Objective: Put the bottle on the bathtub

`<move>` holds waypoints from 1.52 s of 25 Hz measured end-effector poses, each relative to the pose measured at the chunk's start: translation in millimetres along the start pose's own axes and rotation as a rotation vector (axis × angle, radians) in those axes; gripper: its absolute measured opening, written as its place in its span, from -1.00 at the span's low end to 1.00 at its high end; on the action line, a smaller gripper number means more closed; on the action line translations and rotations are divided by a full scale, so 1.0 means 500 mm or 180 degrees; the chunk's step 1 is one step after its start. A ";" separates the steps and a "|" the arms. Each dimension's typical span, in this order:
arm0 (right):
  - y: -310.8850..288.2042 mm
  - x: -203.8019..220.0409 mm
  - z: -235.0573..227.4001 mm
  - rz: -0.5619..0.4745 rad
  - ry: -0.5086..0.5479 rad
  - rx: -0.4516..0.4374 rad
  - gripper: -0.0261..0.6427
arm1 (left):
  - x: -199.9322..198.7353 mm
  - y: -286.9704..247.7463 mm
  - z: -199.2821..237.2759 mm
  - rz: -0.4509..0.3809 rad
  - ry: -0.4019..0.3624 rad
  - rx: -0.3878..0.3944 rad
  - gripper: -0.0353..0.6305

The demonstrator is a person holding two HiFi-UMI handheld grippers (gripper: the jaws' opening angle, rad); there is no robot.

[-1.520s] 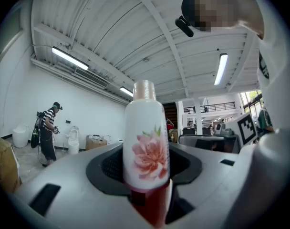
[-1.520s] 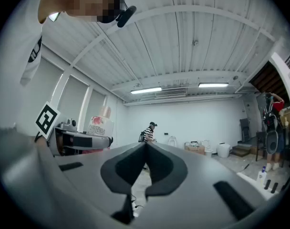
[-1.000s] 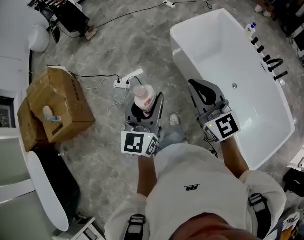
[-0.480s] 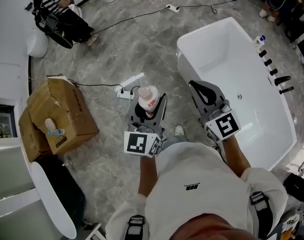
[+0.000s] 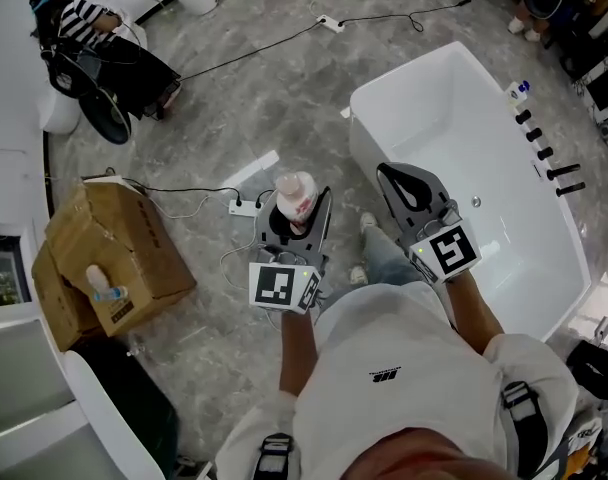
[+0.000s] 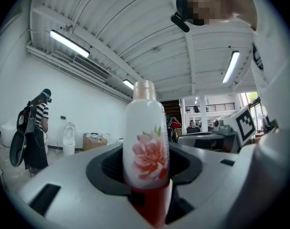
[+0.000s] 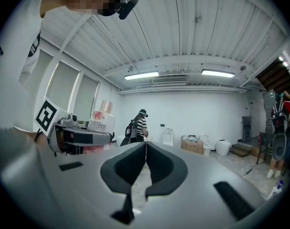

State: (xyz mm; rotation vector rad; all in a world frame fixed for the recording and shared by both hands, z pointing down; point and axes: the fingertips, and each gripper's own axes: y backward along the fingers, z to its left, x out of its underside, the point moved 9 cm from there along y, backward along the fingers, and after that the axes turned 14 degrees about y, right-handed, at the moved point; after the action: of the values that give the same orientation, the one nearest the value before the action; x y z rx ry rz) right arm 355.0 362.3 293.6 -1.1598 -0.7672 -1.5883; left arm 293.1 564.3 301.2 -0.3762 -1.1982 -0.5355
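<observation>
A white bottle [image 5: 294,199] with a pink flower print, a red base and a pale cap stands upright in my left gripper [image 5: 293,220], which is shut on it. In the left gripper view the bottle [image 6: 145,147] fills the middle between the jaws. My right gripper [image 5: 416,190] is shut with nothing in it, its pads touching [image 7: 146,168], and it hangs over the near rim of the white bathtub [image 5: 404,68]. The bottle [image 7: 101,119] also shows at the left of the right gripper view. The left gripper is held left of the tub, above the floor.
Black taps [image 5: 552,158] and a small bottle [image 5: 520,90] line the tub's far rim. A power strip [image 5: 246,206] with cables lies on the grey floor. Cardboard boxes [image 5: 109,248] stand at the left. A person in a striped top [image 5: 79,28] is at the far left.
The view has shifted: the tub and the boxes sit slightly differently in the picture. Both grippers keep their pose and the bottle stays in the left one.
</observation>
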 end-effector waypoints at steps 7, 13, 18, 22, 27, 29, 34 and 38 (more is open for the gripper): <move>-0.139 0.042 -0.116 -0.0070 -0.0045 -0.0011 -0.94 | -0.027 -0.158 0.080 0.0000 -0.0028 0.0043 -0.26; -0.299 0.070 -0.255 -0.0122 -0.0083 -0.0030 -0.94 | -0.077 -0.337 0.171 0.0024 -0.0038 0.0077 -0.26; -0.427 0.093 -0.368 -0.0151 -0.0100 -0.0050 -0.94 | -0.116 -0.484 0.241 0.0051 -0.0048 0.0121 -0.26; -0.501 0.118 -0.440 -0.0140 -0.0122 -0.0032 -0.94 | -0.134 -0.585 0.283 0.0063 -0.0056 0.0194 -0.26; -0.566 0.148 -0.512 -0.0072 -0.0144 0.0076 -0.94 | -0.146 -0.690 0.333 0.0102 -0.0076 0.0288 -0.26; -0.586 0.157 -0.543 -0.0052 -0.0158 0.0144 -0.94 | -0.154 -0.731 0.348 0.0121 -0.0078 0.0341 -0.26; -0.618 0.181 -0.617 0.0020 -0.0199 0.0400 -0.94 | -0.170 -0.846 0.374 0.0203 -0.0094 0.0594 -0.26; -0.644 0.206 -0.672 0.0082 -0.0255 0.0661 -0.94 | -0.171 -0.944 0.398 0.0266 -0.0092 0.0857 -0.26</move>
State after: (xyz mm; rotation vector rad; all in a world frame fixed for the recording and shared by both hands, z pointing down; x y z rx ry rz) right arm -61.5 131.0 293.2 -1.0821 -0.9424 -1.4113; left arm -155.6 303.2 283.5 -0.2036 -1.2582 -0.2921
